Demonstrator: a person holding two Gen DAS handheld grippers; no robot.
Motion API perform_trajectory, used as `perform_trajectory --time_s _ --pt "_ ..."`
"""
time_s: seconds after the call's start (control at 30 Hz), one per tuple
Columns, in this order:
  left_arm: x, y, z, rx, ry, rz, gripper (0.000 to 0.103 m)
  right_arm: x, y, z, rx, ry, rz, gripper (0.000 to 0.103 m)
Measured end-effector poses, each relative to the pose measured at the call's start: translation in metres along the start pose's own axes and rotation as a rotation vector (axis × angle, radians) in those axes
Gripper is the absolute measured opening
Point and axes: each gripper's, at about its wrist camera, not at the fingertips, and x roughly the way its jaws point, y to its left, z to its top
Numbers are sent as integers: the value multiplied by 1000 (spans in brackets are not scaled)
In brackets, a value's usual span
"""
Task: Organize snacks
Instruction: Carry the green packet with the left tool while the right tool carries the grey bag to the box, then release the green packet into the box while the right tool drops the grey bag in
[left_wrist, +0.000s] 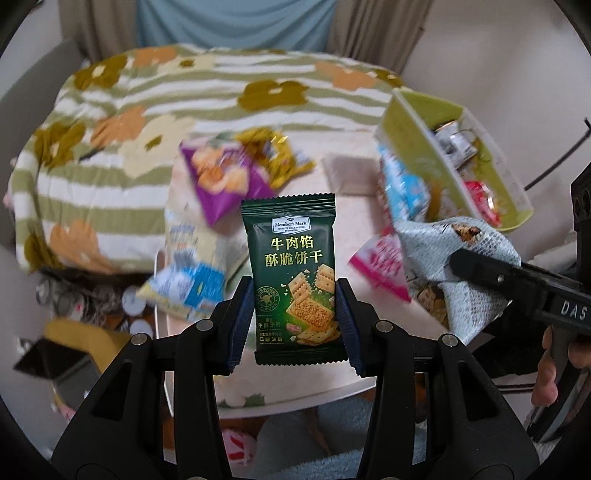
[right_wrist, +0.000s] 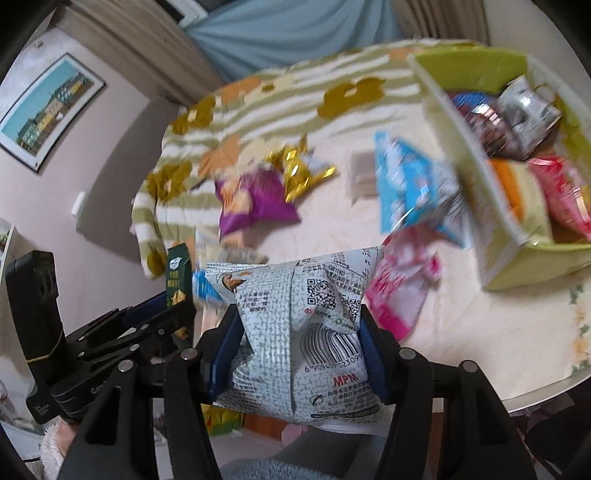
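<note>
My left gripper (left_wrist: 293, 317) is shut on a dark green cracker packet (left_wrist: 291, 266), held upright above the round table (left_wrist: 295, 391). In the right wrist view that packet (right_wrist: 177, 277) shows at the left in the same gripper. My right gripper (right_wrist: 299, 350) is shut on a puffy pale grey-blue snack bag (right_wrist: 299, 332) with a barcode and QR codes. In the left wrist view this bag (left_wrist: 458, 266) hangs at the right in the right gripper. On the table lie a purple chip bag (left_wrist: 221, 184), a gold packet (left_wrist: 277, 155), a pink packet (right_wrist: 402, 291) and blue packets (right_wrist: 410, 188).
A light green bin (right_wrist: 517, 258) with several snacks inside stands at the table's right (left_wrist: 417, 122). A striped floral quilt (left_wrist: 110, 147) covers the bed behind. A framed picture (right_wrist: 48, 114) hangs on the left wall. Boxes and clutter (left_wrist: 74, 332) lie on the floor at the left.
</note>
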Motion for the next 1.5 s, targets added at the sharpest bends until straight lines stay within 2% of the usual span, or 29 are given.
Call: perform_trajectory --time_s 0.17,0.3,0.57,0.83,1.07,1.1,1.13,1.17,1.2,1.5 --pt "-12 -31 34 32 -47 -26 40 -38 -22 22 19 -97 -22 55" --pt "-10 -72 62 53 -82 -50 40 -72 -55 47 25 -169 -50 55" --pt "26 -171 114 40 -98 -120 40 -115 -132 94 8 -214 -86 55" --pt "96 -260 156 26 -25 -170 40 -126 -212 131 17 -201 -86 55" --pt "155 -301 177 30 49 -157 42 -124 -256 149 53 -184 -75 55" --pt "162 -304 178 36 58 -151 49 -124 -261 151 59 -181 -71 55" --pt "169 -308 178 44 68 -141 68 -123 -265 152 66 -177 -68 55" --pt "173 -308 177 50 74 -132 82 -122 -269 154 70 -173 -66 55" --pt "175 -307 176 51 72 -125 102 -120 -271 155 75 -169 -66 55" --pt "161 -270 161 -1 61 -123 103 -116 -276 160 99 -172 -55 55"
